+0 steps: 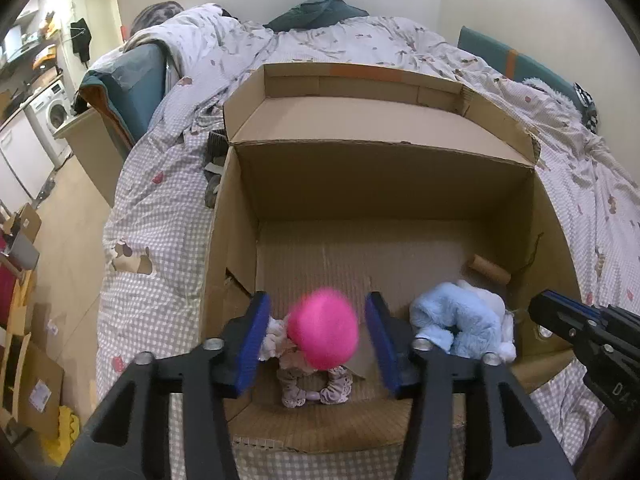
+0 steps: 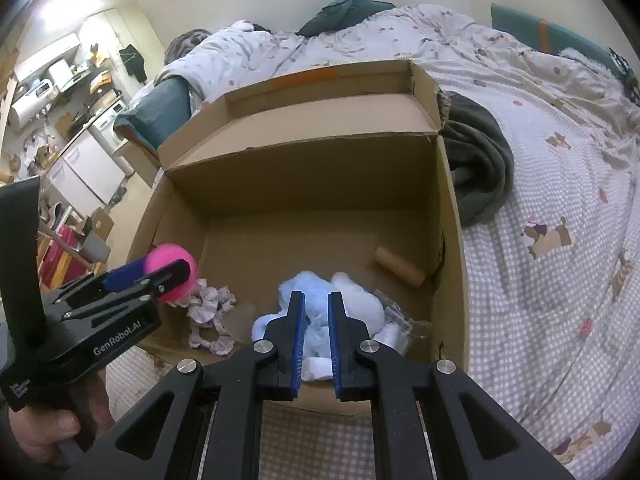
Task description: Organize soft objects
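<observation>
While the left tongs [image 1: 318, 334] hang over the near left corner of the open cardboard box [image 1: 384, 184], their blue pads stand spread with gaps on both sides of the blurred pink ball [image 1: 322, 334] between them. Scrunchies [image 1: 316, 386] lie on the box floor below. Right tongs [image 2: 316, 336], nearly pressed together and holding nothing, hover above the light blue plush toy [image 2: 308, 292]. Cardboard tube [image 2: 398, 266] lies at the box's right wall. Box sits on the bed [image 2: 552, 216].
</observation>
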{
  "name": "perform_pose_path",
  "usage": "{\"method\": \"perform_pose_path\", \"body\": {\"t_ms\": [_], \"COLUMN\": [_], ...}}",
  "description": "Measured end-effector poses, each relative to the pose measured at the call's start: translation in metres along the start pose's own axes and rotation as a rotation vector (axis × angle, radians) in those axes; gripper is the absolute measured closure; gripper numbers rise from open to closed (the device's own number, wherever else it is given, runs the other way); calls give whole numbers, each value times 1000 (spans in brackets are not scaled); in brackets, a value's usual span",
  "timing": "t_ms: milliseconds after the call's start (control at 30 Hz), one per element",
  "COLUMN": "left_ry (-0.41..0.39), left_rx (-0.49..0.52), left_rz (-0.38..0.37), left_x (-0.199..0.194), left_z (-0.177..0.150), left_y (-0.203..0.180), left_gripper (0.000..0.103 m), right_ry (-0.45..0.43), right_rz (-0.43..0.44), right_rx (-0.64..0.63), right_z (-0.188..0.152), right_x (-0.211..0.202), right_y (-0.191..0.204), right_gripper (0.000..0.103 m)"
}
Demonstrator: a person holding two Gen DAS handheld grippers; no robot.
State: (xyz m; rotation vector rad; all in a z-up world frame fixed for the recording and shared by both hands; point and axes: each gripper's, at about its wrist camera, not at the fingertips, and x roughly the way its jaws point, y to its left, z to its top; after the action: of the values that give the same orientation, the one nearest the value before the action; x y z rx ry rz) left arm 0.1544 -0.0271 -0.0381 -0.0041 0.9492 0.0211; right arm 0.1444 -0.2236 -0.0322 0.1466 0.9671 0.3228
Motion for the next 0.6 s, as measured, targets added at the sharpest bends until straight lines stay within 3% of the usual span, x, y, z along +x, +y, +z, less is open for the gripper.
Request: {"method": "perform_pose_path", "body": {"t_ms": [100,200,267,333,500,600], "left_ry": [-16,-38,-40,-35,-49,-76], "left_rx": [3,11,6,-6,-30,-36], "left_rz": [11,20,20,22,23,19], "left_x": [-3,-8,-9,-10,-19,-32], "left_z": [1,2,2,3,3,4], "left_y": [-1,0,1,3,10,12], "left_gripper": [39,38,38,38,38,37], "right_ry": [0,-1,-17,-37,-63,-80], "right_rz": [7,19,34,45,58,38], "right_rx": [11,33,50,64,82,71], "right_z": [0,1,2,3,7,9], "right_x": [-1,-2,-5,-9,-17,-24], "right_y": [-1,-5,-7,-9,-10,-7], "right_gripper": [89,75,62,31,29,18]}}
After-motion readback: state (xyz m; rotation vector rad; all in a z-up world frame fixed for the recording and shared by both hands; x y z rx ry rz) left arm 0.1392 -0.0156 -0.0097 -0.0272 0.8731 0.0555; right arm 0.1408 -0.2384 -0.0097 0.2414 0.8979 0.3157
